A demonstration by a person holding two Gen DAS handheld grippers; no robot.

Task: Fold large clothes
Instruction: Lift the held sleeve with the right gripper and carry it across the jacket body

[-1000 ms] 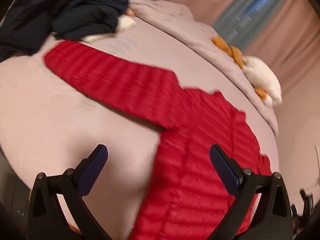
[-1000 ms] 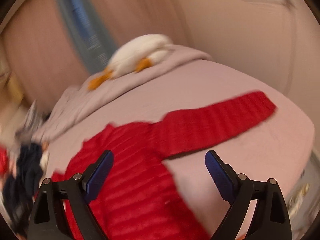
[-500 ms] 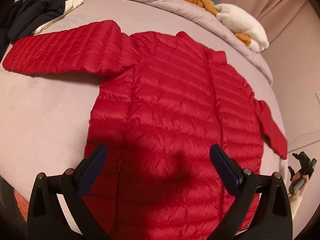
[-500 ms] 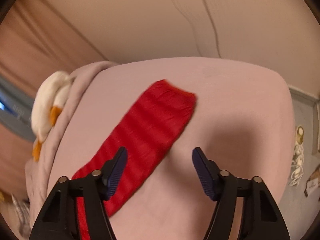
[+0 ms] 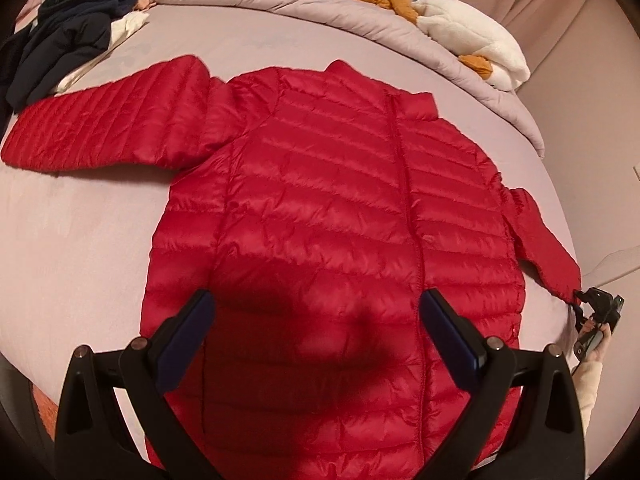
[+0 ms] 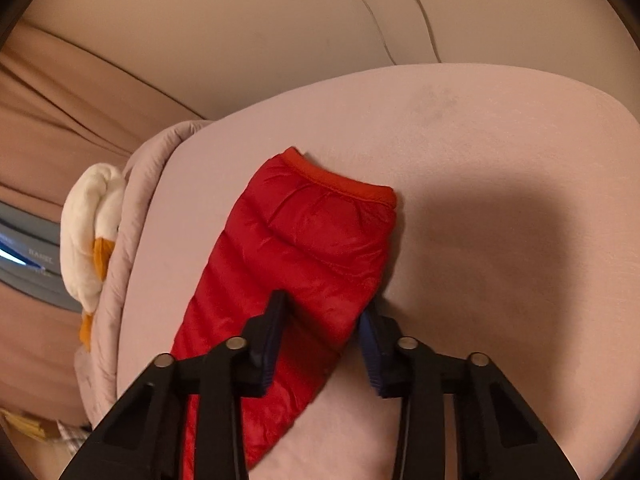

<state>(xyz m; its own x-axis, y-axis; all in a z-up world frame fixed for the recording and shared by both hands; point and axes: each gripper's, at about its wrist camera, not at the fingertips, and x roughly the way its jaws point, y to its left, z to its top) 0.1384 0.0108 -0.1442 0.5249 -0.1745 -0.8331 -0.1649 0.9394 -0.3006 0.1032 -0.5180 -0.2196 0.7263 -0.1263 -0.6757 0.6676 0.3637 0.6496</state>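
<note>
A big red puffy jacket (image 5: 320,208) lies flat on the bed (image 5: 80,220), front side up, with its zip running down the middle. Both arms of the jacket stick out to the sides. One sleeve (image 5: 104,120) points toward a heap of dark clothes (image 5: 64,36). The other sleeve (image 6: 304,264) reaches toward the far edge of the bed.

The right gripper (image 6: 322,320) is down on that second sleeve, a little way back from the cuff (image 6: 340,184). Its jaws are closing, and the puffy cloth is bunched between them. The pads look like they already squeeze the sleeve, but one pad is partly hidden by the cloth, so I am not fully sure how tight the pinch is.

The left gripper (image 5: 316,332) hangs over the bottom part of the jacket. Its jaws are wide apart and hold nothing.

The step now seems to be grabbing the sleeve so it can be folded in over the jacket's chest. To do it well, the pinch should catch both layers of the sleeve, not just the shiny top skin. This cloth is slippery and full of air, so a weak pinch could slide off. Next, the sleeve should lift only a little and go straight across the body. The left gripper could press on the jacket so it does not slide on the sheet. A toy duck (image 5: 472,40) and a folded blanket (image 5: 280,4) sit at the head of the bed, well out of the way.
</note>
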